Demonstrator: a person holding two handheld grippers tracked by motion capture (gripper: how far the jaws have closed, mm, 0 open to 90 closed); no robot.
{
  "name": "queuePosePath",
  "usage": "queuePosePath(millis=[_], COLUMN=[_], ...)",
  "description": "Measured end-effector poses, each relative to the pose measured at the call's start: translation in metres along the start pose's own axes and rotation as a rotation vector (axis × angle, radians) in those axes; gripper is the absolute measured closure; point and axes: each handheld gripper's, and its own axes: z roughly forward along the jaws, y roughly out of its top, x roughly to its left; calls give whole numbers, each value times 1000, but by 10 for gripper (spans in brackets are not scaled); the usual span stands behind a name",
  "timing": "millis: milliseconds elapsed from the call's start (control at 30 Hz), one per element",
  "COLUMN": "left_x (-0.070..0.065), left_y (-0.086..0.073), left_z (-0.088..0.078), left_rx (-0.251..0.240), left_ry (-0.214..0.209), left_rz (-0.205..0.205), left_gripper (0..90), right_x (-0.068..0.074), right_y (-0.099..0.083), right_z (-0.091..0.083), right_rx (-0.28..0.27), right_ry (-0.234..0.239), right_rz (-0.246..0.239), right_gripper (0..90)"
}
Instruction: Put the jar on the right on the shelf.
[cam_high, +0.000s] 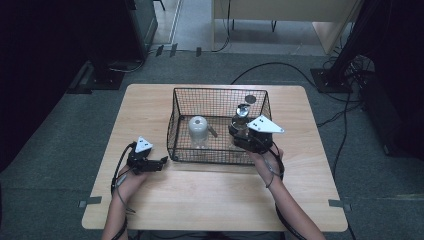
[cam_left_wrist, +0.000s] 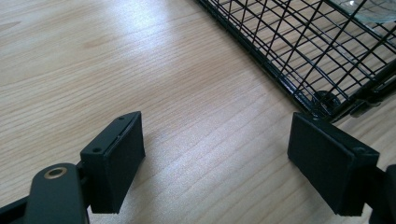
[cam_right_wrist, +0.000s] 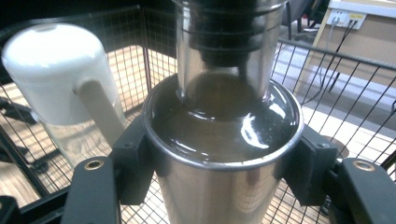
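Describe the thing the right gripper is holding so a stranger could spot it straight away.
Start at the black wire basket in the middle of the wooden table. Inside its right half, the right gripper is shut on a shiny steel cup, its jaws pressed to both sides just under the rim. Unlike the white-topped jug to its left, it is all mirror-bright metal.

One wooden table (cam_high: 210, 200) stood in the room, bearing one black wire basket (cam_high: 180, 125). Inside were two containers: one white-topped jug (cam_high: 198, 129) and one steel shaker (cam_right_wrist: 224, 154). Two handheld grippers, left (cam_high: 161, 162) and right (cam_right_wrist: 224, 163), were present
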Motion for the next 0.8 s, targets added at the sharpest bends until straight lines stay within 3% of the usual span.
queuePosePath(millis=[167,300,433,800], left_x=[0,0,0,-1], left_y=[0,0,0,1], left_z=[0,1,1,1], left_rx=[-1,-2,-3,-2], left_ry=[1,2,2,4], left_rz=[-1,-2,-4,-6], left_gripper=[188,188,188,188], right_x=[0,-3,-7,-7], right_y=[-3,-3,-3,-3], right_z=[3,5,7,6], right_rx=[-8,3,28,25], right_ry=[-13,-14,28,32], right_rz=[-4,27,81,76], right_gripper=[353,353,350,346])
